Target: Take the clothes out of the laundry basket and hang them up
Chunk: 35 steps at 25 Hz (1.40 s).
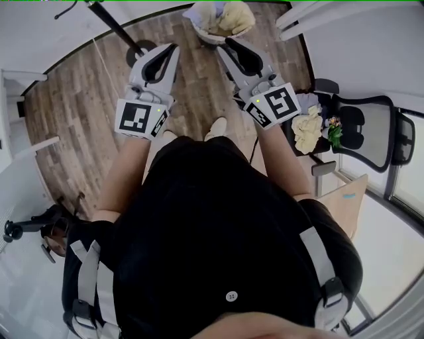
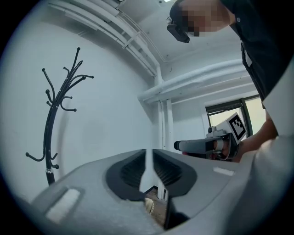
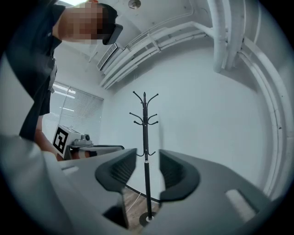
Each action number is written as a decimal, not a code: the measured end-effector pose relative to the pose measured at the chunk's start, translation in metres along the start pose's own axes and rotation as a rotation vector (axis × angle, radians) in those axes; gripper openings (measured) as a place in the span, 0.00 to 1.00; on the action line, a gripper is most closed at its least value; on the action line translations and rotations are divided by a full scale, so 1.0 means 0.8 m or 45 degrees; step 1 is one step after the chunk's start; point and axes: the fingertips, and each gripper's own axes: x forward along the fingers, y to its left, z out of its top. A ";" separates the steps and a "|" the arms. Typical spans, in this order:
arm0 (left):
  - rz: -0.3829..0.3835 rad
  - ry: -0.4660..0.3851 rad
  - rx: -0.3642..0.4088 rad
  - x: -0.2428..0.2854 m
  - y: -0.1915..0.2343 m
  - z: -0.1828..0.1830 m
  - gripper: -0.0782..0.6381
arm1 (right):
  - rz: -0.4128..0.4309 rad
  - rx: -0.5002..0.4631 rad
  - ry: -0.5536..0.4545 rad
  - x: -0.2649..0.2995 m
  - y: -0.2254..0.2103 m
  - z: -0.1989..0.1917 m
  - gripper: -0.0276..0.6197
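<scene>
head view — laundry basket ahead of right hand-held gripper, apart

Wood floor: laundry basket (clothes inside), coat stand base.

Pale clothes heaped in white laundry basket.

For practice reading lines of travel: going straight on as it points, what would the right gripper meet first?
Probably the coat stand: its pole lines up between the right gripper's open jaws, though far off.
</scene>
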 end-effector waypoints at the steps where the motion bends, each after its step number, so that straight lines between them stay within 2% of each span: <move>1: 0.001 -0.001 0.004 0.000 -0.002 -0.001 0.27 | -0.009 0.018 -0.008 -0.002 -0.004 0.001 0.39; 2: 0.002 0.002 0.009 0.002 -0.002 -0.003 0.40 | -0.020 0.044 -0.019 -0.004 -0.009 0.001 0.59; 3: 0.007 0.010 0.011 0.004 -0.001 -0.006 0.51 | -0.033 0.070 -0.028 -0.006 -0.016 0.002 0.72; 4: 0.011 0.018 0.006 0.006 0.000 -0.010 0.59 | -0.047 0.085 -0.033 -0.009 -0.022 0.001 0.78; 6: 0.012 0.014 -0.017 0.007 0.004 -0.017 0.66 | -0.075 0.072 -0.032 -0.015 -0.032 0.001 0.83; 7: 0.016 0.004 -0.025 0.007 0.006 -0.018 0.73 | -0.088 0.057 -0.028 -0.019 -0.036 0.000 0.86; 11: 0.041 0.007 -0.005 0.014 0.006 -0.019 0.84 | -0.123 0.027 -0.007 -0.033 -0.051 -0.003 0.93; 20: 0.018 0.034 -0.010 0.081 -0.031 -0.035 0.84 | -0.167 0.043 0.003 -0.071 -0.111 -0.012 0.93; 28: 0.018 0.042 0.051 0.169 -0.086 -0.036 0.84 | -0.159 0.059 -0.002 -0.114 -0.200 -0.016 0.93; 35: 0.012 0.062 0.058 0.248 -0.118 -0.049 0.84 | -0.139 0.087 0.016 -0.130 -0.280 -0.027 0.92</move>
